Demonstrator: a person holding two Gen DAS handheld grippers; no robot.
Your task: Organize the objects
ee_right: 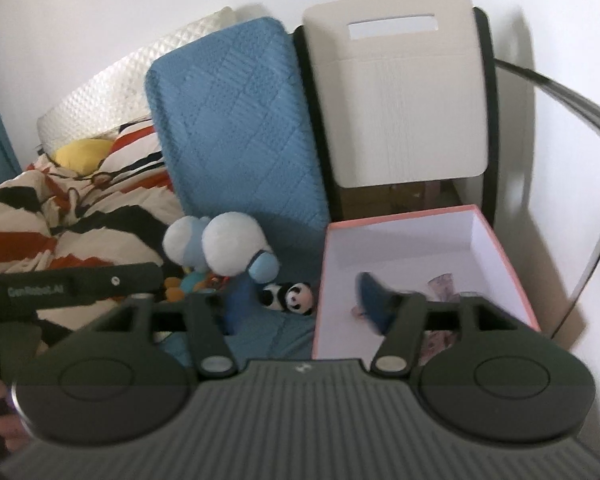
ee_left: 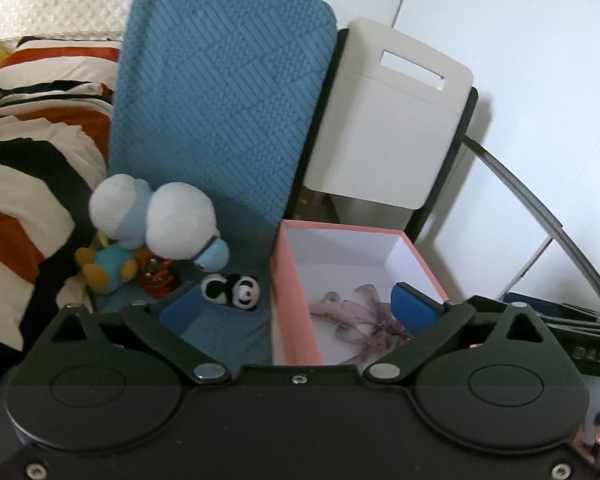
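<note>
A pink box [ee_left: 292, 280] with a white inside sits on a blue quilted cover; it also shows in the right wrist view [ee_right: 504, 256]. A pink hair bow [ee_left: 360, 316] lies in it. Left of the box lie a small panda plush [ee_left: 232, 290], a white and light-blue plush [ee_left: 156, 212], an orange-footed plush [ee_left: 104, 270] and a red toy [ee_left: 158, 278]. The panda [ee_right: 288, 298] and white plush [ee_right: 220, 244] show in the right view too. My left gripper [ee_left: 296, 312] is open, straddling the box's left wall. My right gripper [ee_right: 304, 308] is open, one finger inside the box.
A blue quilted cushion [ee_left: 220, 92] leans upright behind the toys. A white panel with a slot handle [ee_left: 396, 120] stands behind the box. A striped orange, black and white duvet [ee_left: 24, 160] lies to the left. A white wall is at the right.
</note>
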